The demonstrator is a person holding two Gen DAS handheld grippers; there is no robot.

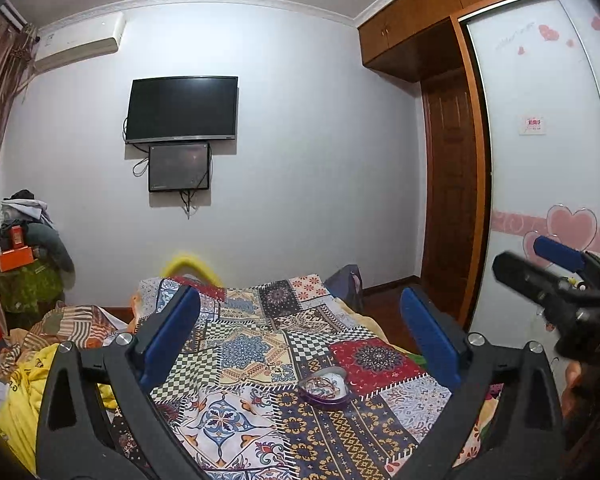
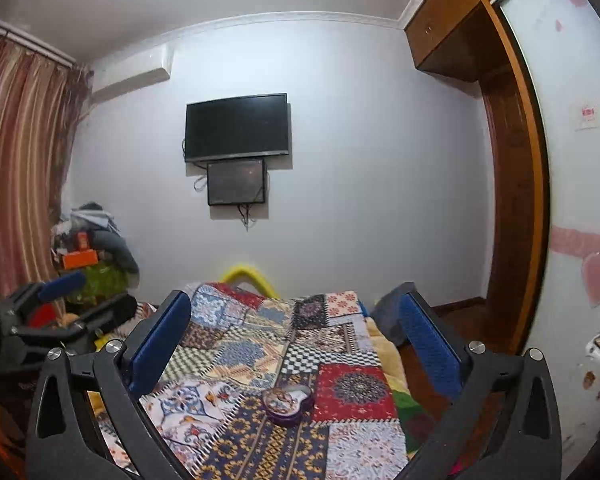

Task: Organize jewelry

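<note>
A purple heart-shaped jewelry box [image 1: 325, 389] stands open on a patchwork quilt [image 1: 260, 344], with a tangle of beaded jewelry inside. It also shows in the right wrist view [image 2: 287, 399]. My left gripper [image 1: 300, 332] is open and empty, held above the bed well short of the box. My right gripper [image 2: 296, 336] is open and empty too, at a similar height. The right gripper shows at the right edge of the left wrist view [image 1: 556, 280]; the left gripper shows at the left of the right wrist view [image 2: 60, 312].
The quilt [image 2: 260, 360] covers a bed. Crumpled clothes [image 1: 40, 360] lie left of it. A cluttered pile [image 1: 20, 240] stands by the curtain. A TV [image 1: 182, 109] hangs on the far wall. A wardrobe with sliding door [image 1: 540, 160] and a wooden door are right.
</note>
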